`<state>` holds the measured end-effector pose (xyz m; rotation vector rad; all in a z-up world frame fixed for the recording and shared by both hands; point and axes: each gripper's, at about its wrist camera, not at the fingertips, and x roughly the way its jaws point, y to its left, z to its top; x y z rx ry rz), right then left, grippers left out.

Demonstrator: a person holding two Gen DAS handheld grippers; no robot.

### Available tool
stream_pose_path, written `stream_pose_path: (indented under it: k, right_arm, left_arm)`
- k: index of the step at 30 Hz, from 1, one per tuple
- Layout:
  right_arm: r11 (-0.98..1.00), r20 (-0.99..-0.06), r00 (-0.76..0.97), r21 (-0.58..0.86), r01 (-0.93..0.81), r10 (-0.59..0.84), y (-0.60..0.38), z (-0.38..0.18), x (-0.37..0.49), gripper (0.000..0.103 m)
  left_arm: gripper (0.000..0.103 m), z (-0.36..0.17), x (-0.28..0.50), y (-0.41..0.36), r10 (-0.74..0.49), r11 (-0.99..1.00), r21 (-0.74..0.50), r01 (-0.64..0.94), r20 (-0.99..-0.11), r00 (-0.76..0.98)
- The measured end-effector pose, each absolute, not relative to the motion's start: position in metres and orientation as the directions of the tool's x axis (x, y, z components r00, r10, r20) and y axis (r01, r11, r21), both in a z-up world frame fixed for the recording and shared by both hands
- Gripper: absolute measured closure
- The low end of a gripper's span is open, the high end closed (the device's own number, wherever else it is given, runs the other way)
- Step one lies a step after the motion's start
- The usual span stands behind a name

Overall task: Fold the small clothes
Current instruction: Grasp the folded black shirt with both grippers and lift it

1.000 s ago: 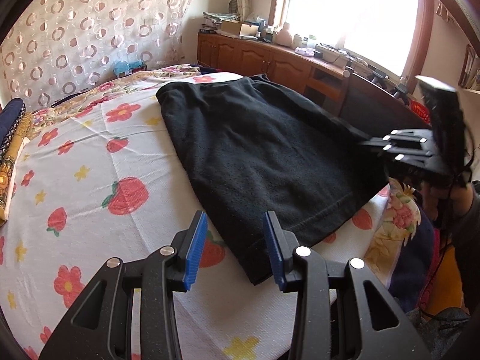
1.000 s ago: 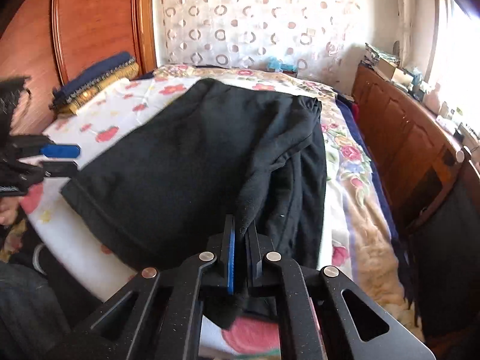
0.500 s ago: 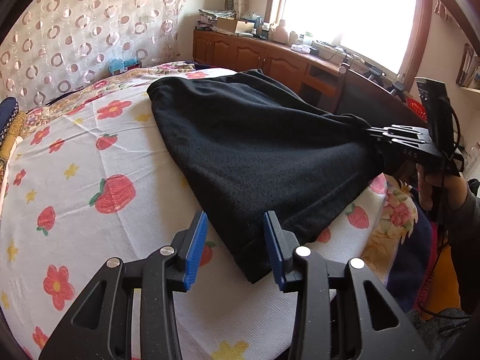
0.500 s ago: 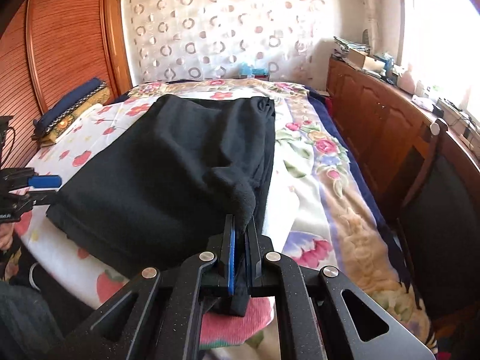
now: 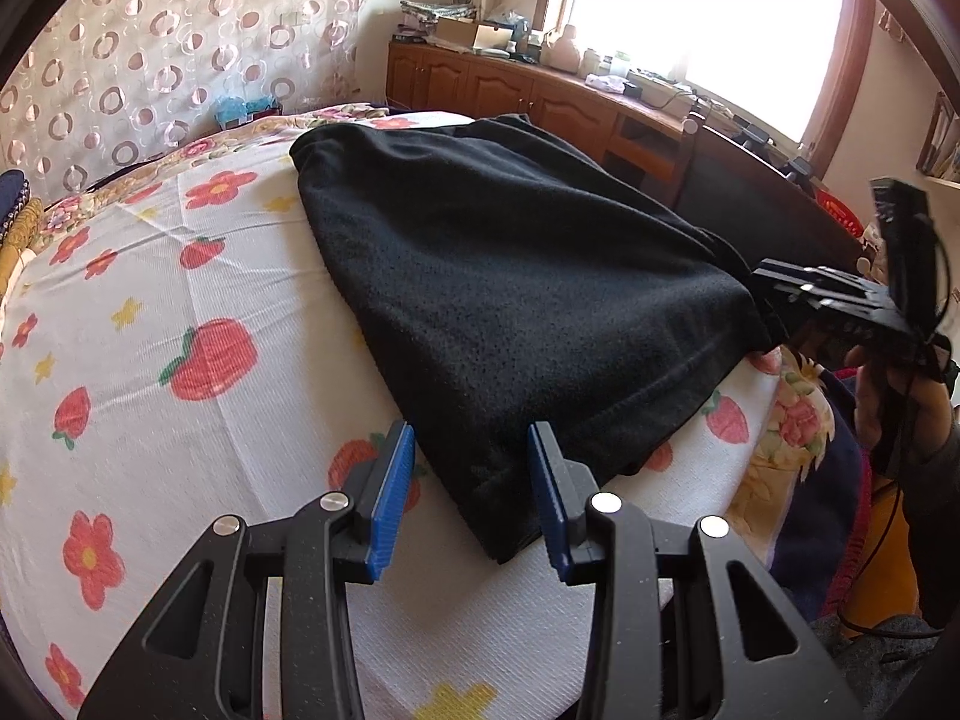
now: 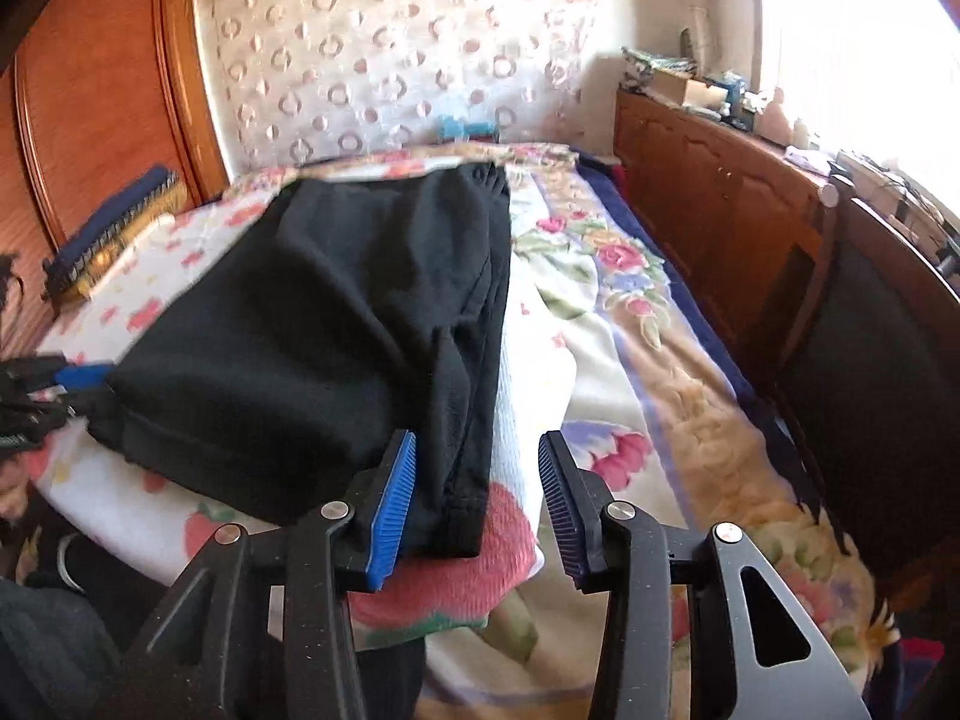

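The left gripper (image 5: 471,495) was spread wide, its blue pads (image 5: 391,504) flanking the nearest corner of the black garment (image 5: 516,276) without touching it. The right gripper (image 6: 477,504) was likewise spread, holding nothing; the garment's folded edge (image 6: 462,420) lay between its fingers. The garment lay folded on the strawberry-print sheet (image 5: 180,360), extending from 6 o'clock toward 12 o'clock in the left wrist view. Beyond it, at 1 o'clock, stood the wooden cabinet (image 5: 498,90); at 11 o'clock hung the ring-patterned curtain (image 5: 180,48).
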<state>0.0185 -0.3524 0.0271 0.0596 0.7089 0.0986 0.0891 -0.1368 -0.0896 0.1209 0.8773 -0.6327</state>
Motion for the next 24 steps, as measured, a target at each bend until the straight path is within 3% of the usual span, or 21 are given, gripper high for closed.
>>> stream_pose_path:
  k: [18, 22, 23, 24]
  right_arm:
    - [0.984, -0.699, 0.693, 0.109, -0.142, 0.177, -0.345, 0.01, 0.032, 0.056]
    - [0.977, -0.698, 0.686, 0.099, -0.188, 0.203, -0.336, 0.009, 0.036, 0.057]
    - [0.975, -0.698, 0.684, 0.103, -0.199, 0.213, -0.335, 0.009, 0.038, 0.065]
    - [0.97, -0.697, 0.678, 0.115, -0.214, 0.232, -0.335, 0.008, 0.04, 0.075]
  left_arm:
    - [0.063, -0.097, 0.091, -0.137, -0.483, 0.808, -0.182, 0.56, -0.749, 0.454]
    - [0.063, -0.098, 0.09, -0.135, -0.543, 0.778, -0.25, 0.576, -0.727, 0.419]
    - [0.064, -0.098, 0.09, -0.134, -0.551, 0.776, -0.259, 0.576, -0.723, 0.417]
    - [0.071, -0.098, 0.09, -0.134, -0.549, 0.777, -0.256, 0.575, -0.722, 0.421]
